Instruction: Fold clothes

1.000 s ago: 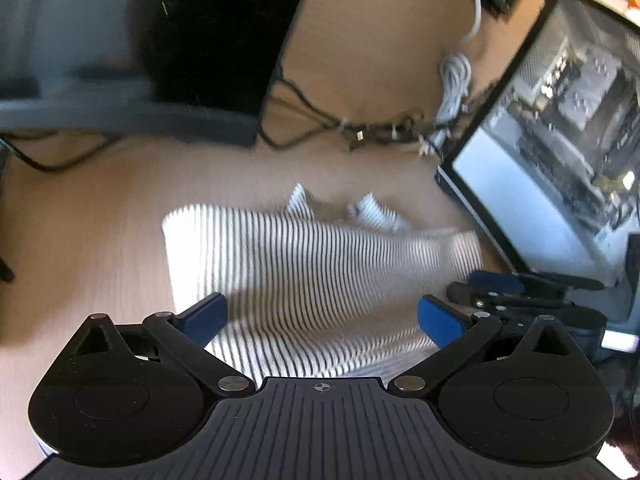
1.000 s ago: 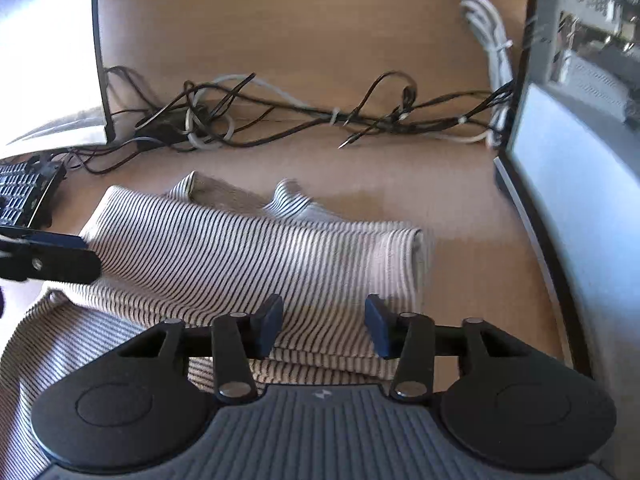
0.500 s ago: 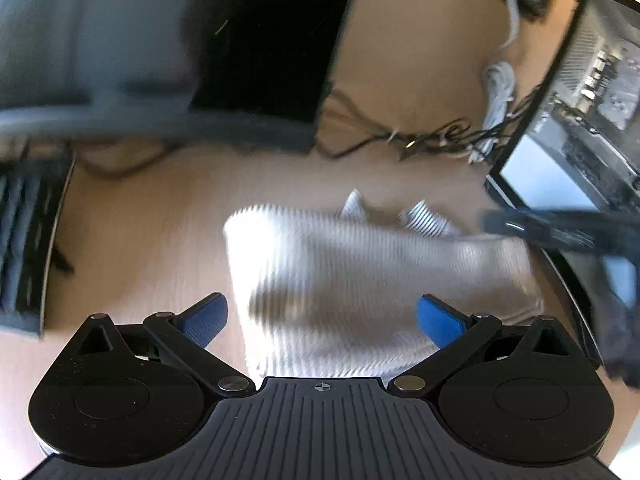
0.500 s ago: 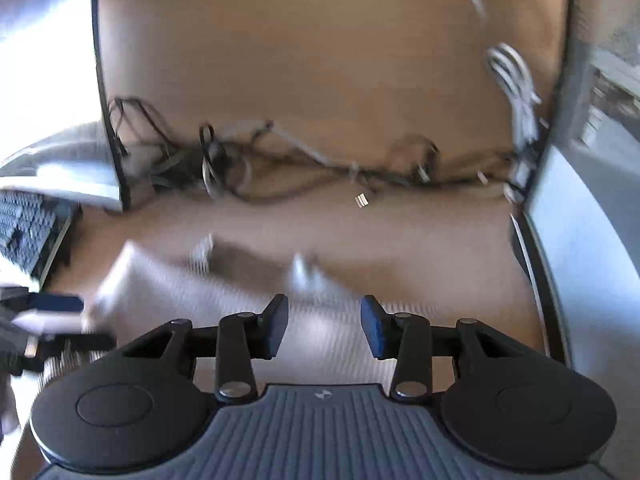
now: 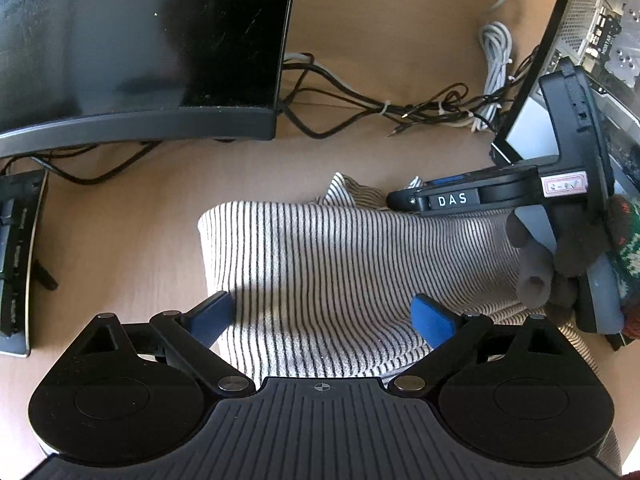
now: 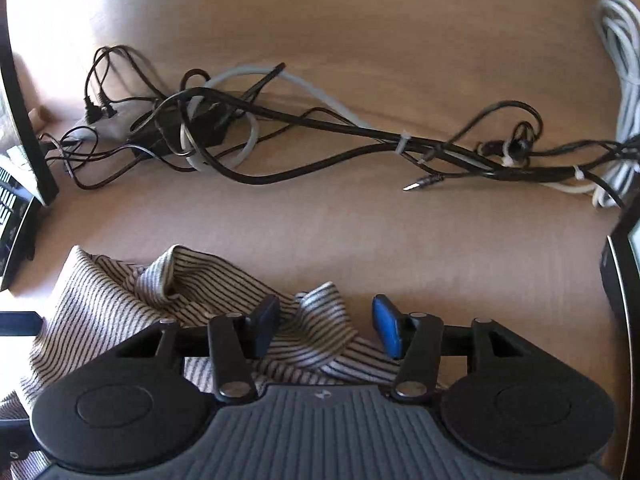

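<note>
Support surface: wooden desk [image 6: 360, 232], light brown, matte. Lying directly on it:
- striped garment [image 5: 340, 264], folded, flat on the desk just ahead of and under the left claw [image 5: 324, 316]; its rumpled far edge sits between and just ahead of the right claw's [image 6: 326, 330] pads.
- tangle of black and grey cables [image 6: 280, 136], well ahead of the right claw, running left to right.
- coiled white cable [image 5: 496, 64], far ahead and right of the left claw.
- keyboard [image 5: 16, 264], at the left claw's left.
</note>
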`<state>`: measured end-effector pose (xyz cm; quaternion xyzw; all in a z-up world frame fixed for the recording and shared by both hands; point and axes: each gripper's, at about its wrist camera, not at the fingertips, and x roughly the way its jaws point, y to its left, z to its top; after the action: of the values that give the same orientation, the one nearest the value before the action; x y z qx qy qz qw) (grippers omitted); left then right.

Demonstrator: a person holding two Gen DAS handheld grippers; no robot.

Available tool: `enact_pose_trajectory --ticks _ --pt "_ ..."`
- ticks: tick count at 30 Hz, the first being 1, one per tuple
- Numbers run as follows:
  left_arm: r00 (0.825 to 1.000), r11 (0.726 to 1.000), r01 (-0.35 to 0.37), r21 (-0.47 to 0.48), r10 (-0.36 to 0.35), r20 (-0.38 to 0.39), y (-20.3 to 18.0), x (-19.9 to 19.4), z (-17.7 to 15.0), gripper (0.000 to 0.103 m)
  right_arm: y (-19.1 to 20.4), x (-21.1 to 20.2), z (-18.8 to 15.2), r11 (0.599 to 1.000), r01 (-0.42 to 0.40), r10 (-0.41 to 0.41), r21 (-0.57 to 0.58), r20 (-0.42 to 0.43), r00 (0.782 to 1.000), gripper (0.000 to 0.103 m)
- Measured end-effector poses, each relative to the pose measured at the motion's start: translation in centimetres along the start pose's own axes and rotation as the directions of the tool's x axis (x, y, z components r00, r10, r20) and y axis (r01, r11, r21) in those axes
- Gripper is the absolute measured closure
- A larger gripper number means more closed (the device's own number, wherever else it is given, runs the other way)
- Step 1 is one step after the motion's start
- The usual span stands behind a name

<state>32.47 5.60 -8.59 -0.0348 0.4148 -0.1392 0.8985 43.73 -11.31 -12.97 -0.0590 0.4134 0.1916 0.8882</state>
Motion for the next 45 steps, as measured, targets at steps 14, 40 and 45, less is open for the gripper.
enact_pose_trajectory --ticks 14,40,45 --pt "0.995 0.985 0.091 -0.149 -0.087 0.039 4.5 -2.5 -1.5 0.003 1.8 -12.0 -3.5 0.995 -0.083 0.076 0.049 0.130 0.989 0.097" --pt "0.954 0.963 0.267 0.031 -0.268 0.137 1.9 -7.9 -3.4 0.051 1.2 -22.1 -11.1 0.976 -0.077 0.017 0.203 0.284 0.959 0.090" --pt "0.959 0.966 0.257 0.005 -0.255 0.124 2.8 -8.1 -4.2 0.042 1.6 -17.6 -10.3 0.987 0.058 -0.086 0.147 0.195 0.977 0.090"
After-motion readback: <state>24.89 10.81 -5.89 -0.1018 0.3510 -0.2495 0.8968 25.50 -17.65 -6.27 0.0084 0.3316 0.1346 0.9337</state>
